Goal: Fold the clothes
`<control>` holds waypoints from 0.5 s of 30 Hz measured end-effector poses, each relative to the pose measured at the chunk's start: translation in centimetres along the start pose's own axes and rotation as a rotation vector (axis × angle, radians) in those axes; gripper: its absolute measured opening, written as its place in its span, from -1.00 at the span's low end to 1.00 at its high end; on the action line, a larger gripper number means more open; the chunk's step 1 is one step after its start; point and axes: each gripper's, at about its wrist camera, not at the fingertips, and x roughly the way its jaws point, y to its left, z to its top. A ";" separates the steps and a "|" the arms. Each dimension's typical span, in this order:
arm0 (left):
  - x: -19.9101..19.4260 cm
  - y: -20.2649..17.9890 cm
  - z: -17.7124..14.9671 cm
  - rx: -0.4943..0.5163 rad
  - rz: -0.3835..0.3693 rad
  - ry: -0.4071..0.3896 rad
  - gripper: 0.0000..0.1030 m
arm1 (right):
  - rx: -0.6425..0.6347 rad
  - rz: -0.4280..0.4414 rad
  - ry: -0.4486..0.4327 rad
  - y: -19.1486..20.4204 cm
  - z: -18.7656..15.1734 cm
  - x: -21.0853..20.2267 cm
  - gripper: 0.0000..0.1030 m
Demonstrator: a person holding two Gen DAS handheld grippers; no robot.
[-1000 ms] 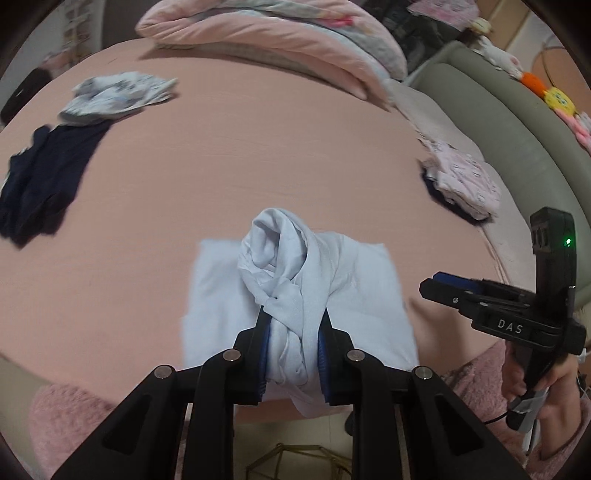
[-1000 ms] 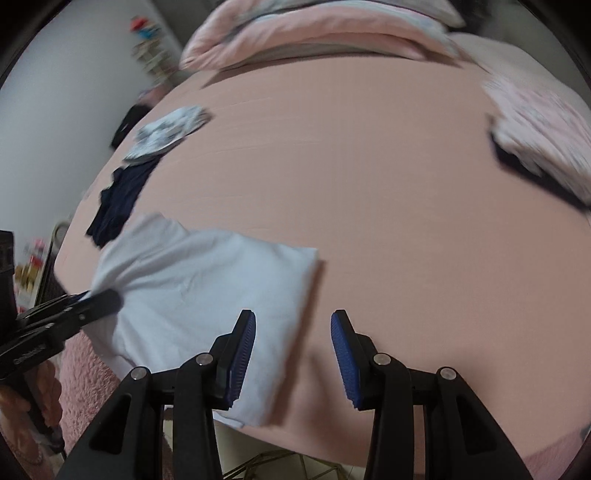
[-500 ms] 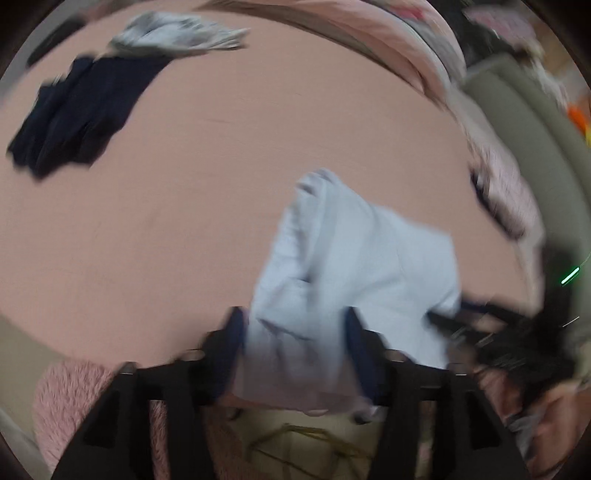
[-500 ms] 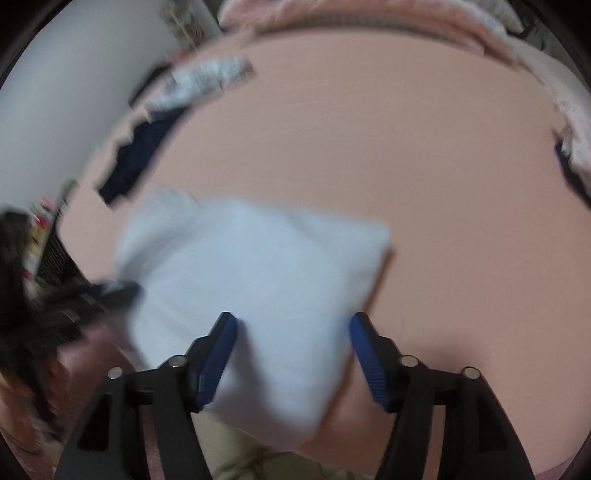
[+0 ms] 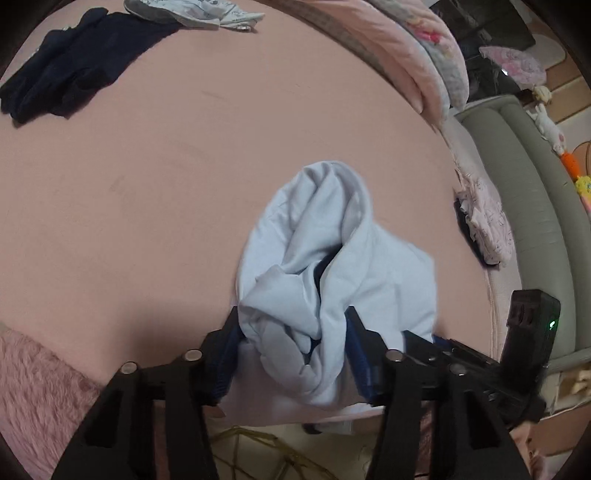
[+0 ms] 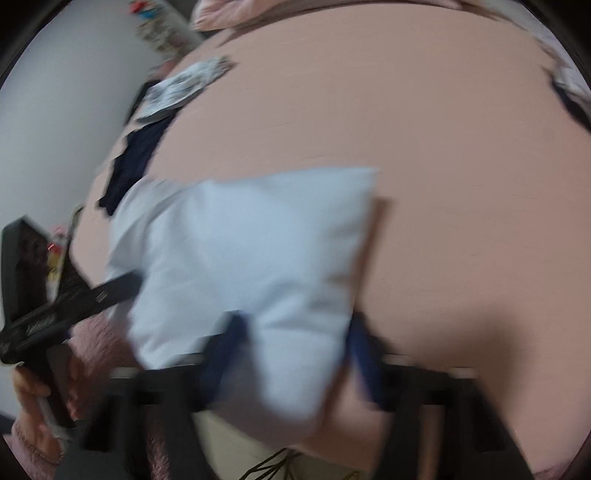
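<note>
A light blue garment [image 5: 321, 229] lies half folded at the near edge of the pink bed [image 5: 147, 166]. In the left wrist view my left gripper [image 5: 291, 325] is closing on a thick rumpled bunch of it, and the cloth fills the gap between the blue pads. The blurred right wrist view shows the flatter folded part [image 6: 251, 229]. Its near corner hangs between the closing jaws of my right gripper [image 6: 299, 332], reaching both pads. The right gripper's fingers [image 5: 417, 339] also show beside the cloth, and the left gripper's finger [image 6: 110, 288] touches its left edge.
A navy garment [image 5: 74, 66] and a grey-white patterned one [image 5: 192, 14] lie at the far left. A folded pink printed stack [image 5: 487, 221] sits at the right edge. Pink bedding [image 5: 417, 55] is piled at the back, beside a grey padded rail [image 5: 532, 184]. A fuzzy pink sleeve [image 5: 37, 380] shows low left.
Both grippers sank toward the bed's near edge. The left one opened, then closed on a thicker bunch. The right one moved from beside the garment to astride its near corner.
</note>
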 end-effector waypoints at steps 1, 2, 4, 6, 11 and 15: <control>-0.2 -0.6 0.0 0.026 0.008 0.000 -0.19 | -0.001 0.000 -0.011 0.0 -0.1 -0.4 -0.48; -0.3 -1.1 0.0 0.043 0.010 0.001 -0.26 | 0.001 0.006 -0.021 -0.3 0.0 -0.9 -0.65; -0.9 -2.0 0.0 0.047 -0.023 0.003 -0.35 | 0.004 0.009 -0.043 -0.5 0.1 -2.3 -0.72; -1.2 -3.4 -0.2 0.073 -0.051 0.004 -0.38 | 0.008 0.011 -0.065 -0.8 0.3 -3.7 -0.73; 0.6 -7.3 -1.7 0.137 -0.099 0.047 -0.39 | 0.007 -0.018 -0.116 -2.1 -0.2 -8.0 -0.74; 1.7 -11.3 -3.0 0.253 -0.166 0.048 -0.40 | 0.046 -0.083 -0.182 -4.3 -1.0 -11.1 -0.74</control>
